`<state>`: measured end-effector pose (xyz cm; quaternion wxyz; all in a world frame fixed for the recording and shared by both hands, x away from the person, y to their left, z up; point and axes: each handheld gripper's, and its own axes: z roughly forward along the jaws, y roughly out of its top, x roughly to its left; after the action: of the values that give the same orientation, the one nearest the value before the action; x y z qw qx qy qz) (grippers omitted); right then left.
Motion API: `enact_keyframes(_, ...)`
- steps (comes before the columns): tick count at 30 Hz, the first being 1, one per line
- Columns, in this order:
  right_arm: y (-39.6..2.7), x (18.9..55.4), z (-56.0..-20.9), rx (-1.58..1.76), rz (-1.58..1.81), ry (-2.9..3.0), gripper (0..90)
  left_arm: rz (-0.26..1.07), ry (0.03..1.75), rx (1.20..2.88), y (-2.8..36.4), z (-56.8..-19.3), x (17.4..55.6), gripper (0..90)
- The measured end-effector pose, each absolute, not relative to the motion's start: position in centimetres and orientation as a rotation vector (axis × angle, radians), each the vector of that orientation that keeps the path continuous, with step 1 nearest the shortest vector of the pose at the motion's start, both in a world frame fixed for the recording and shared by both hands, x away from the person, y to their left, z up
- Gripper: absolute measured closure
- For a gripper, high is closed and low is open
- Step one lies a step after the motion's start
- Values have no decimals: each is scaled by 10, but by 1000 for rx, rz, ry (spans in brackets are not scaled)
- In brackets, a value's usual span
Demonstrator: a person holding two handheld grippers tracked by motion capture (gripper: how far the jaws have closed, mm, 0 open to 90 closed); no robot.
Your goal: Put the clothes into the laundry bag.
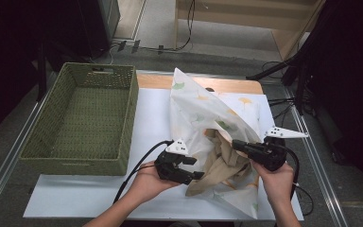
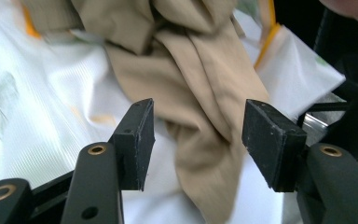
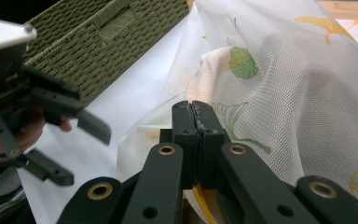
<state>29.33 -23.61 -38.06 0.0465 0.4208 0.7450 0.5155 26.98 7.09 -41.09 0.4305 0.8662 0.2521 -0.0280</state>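
Observation:
A white mesh bag point(image 1: 203, 113) printed with green and yellow leaves stands peaked on the table. A beige garment point(image 1: 222, 165) spills from its opening. My right gripper point(image 1: 236, 144) is shut on the bag's yellow-trimmed edge and holds the mouth up; in the right gripper view the jaws point(image 3: 196, 116) meet with the thin bag fabric point(image 3: 284, 93) pinched between them. My left gripper point(image 1: 196, 168) is open just left of the garment. In the left gripper view the beige garment point(image 2: 200, 93) lies on the bag point(image 2: 51, 121) between and beyond the open gripper point(image 2: 198, 140), untouched by the pads.
A green woven basket point(image 1: 132, 109) stands at the left on a white sheet point(image 1: 99, 194) that covers the table. Metal rails run along the table's sides. Cables and dark stands crowd the floor behind and to the right.

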Motion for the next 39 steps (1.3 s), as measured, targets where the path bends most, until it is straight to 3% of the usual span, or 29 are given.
enact_keyframes(6, -233, 297, -380, 1278, 1575, 2281, 893, -100, 671, 2183, 83, -423, 251, 462)
enact_keyframes(11, -231, 299, -379, 1269, 1580, 2284, 893, -87, 672, 2237, 94, -432, 239, 533)
enact_keyframes(14, -232, 300, -379, 1265, 1583, 2283, 893, -131, 712, 2214, 105, -441, 239, 667)
enact_keyframes(17, -232, 300, -379, 1269, 1586, 2280, 893, -92, 716, 2248, 104, -454, 238, 834)
enact_keyframes(19, -231, 300, -378, 1265, 1583, 2279, 893, -108, 736, 2256, 100, -464, 240, 890)
enact_keyframes(28, -233, 297, -377, 1263, 1584, 2275, 893, -140, 652, 2247, 59, -474, 236, 900)
enact_keyframes(39, -235, 296, -378, 1266, 1581, 2276, 893, 69, 544, 2229, 26, -437, 257, 890)
